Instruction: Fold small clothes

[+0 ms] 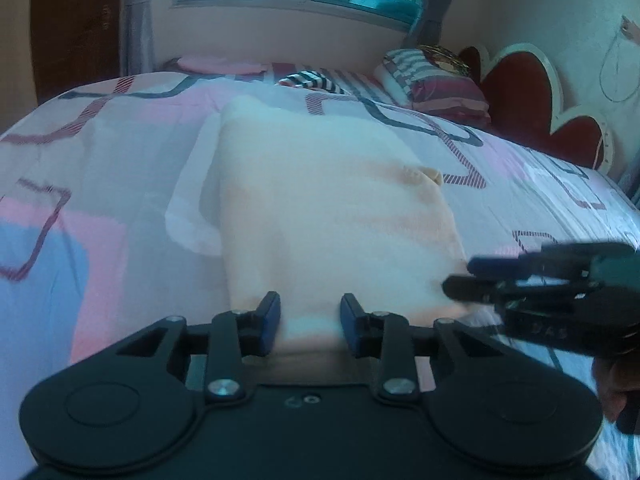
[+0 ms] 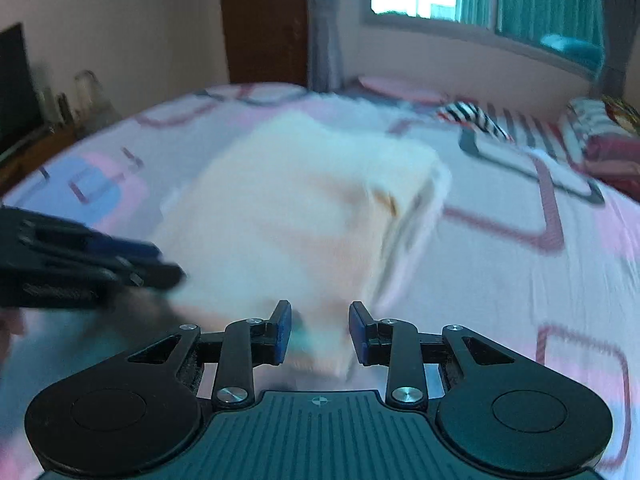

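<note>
A pale peach garment [image 1: 332, 208] lies folded into a rough rectangle on the patterned pink bedsheet [image 1: 100, 152]. Its near edge runs between the blue pads of my left gripper [image 1: 310, 320], which is shut on the cloth. My right gripper [image 1: 456, 276] comes in from the right at the garment's near right corner. In the right wrist view the garment [image 2: 288, 208] is blurred, and its near corner fills the gap of my right gripper [image 2: 320, 332], shut on it. My left gripper [image 2: 168, 266] shows at the left edge of the cloth.
A striped garment [image 1: 308, 80] and a pink folded piece [image 1: 220, 65] lie at the far side of the bed. Striped pillows [image 1: 436, 84] rest against a red heart-shaped headboard [image 1: 520, 92]. A dark screen [image 2: 12, 88] and bottles [image 2: 86, 88] stand beyond the bed's left side.
</note>
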Tool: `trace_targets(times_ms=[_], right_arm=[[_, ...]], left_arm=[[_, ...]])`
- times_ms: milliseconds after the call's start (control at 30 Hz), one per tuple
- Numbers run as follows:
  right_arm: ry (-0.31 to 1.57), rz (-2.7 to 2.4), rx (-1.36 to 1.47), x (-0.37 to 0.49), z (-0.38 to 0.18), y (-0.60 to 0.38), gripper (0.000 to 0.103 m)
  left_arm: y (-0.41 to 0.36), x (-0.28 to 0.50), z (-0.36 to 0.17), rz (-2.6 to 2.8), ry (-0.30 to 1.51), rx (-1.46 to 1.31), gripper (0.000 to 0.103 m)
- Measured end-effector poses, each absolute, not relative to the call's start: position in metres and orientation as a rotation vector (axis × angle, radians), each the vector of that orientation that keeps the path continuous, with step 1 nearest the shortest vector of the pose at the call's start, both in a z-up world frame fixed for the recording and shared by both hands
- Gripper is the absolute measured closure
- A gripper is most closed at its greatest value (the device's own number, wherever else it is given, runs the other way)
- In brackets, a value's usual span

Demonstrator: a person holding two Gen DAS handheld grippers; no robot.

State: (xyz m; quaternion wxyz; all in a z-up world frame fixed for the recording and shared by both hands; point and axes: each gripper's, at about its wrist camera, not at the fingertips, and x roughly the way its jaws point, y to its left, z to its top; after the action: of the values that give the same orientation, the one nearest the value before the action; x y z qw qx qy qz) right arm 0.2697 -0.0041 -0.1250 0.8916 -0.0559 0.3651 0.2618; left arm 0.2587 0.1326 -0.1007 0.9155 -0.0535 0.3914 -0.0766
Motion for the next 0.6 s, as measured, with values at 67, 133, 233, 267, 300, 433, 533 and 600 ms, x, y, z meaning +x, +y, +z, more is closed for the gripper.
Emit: trace_targets(times_ms=[67,133,233,267,300,433,533,600], right_arm=[[0.790,0.517,-0.051,0.270,-0.131,-0.011,0.070],[0.795,0.502,-0.029,0.266,-0.132,-0.015,0.070],[0.803,0.489,-0.023,0.268,-0.133,-0.013,0.070],[0.806,0.486,-0.023,0.268,-0.131,-0.013,0.070],[0.807,0.484,-0.033,0.268,-0.130,-0.011,0.070],[0.829,0.489,-0.051,0.268,-0.128,-0.012,0.070],[0.848,0.484,-0.014,0.271,-0.132,-0.015,0.070],[0.856,0.480,0.006,0.273,-0.132,-0.015,0.070]], left_arm=[[0.130,0.254,-0.100,-0.140,0.808,-0.105,0.072],[0.127,0.253,-0.100,-0.128,0.806,-0.082,0.072],[0.123,0.252,-0.101,-0.113,0.805,-0.066,0.071],[0.122,0.251,-0.101,-0.108,0.805,-0.058,0.071],[0.121,0.251,-0.101,-0.103,0.806,-0.051,0.071],[0.115,0.245,-0.100,-0.086,0.816,-0.022,0.070],[0.113,0.247,-0.102,-0.077,0.827,-0.010,0.070],[0.110,0.250,-0.102,-0.071,0.834,0.006,0.069]])
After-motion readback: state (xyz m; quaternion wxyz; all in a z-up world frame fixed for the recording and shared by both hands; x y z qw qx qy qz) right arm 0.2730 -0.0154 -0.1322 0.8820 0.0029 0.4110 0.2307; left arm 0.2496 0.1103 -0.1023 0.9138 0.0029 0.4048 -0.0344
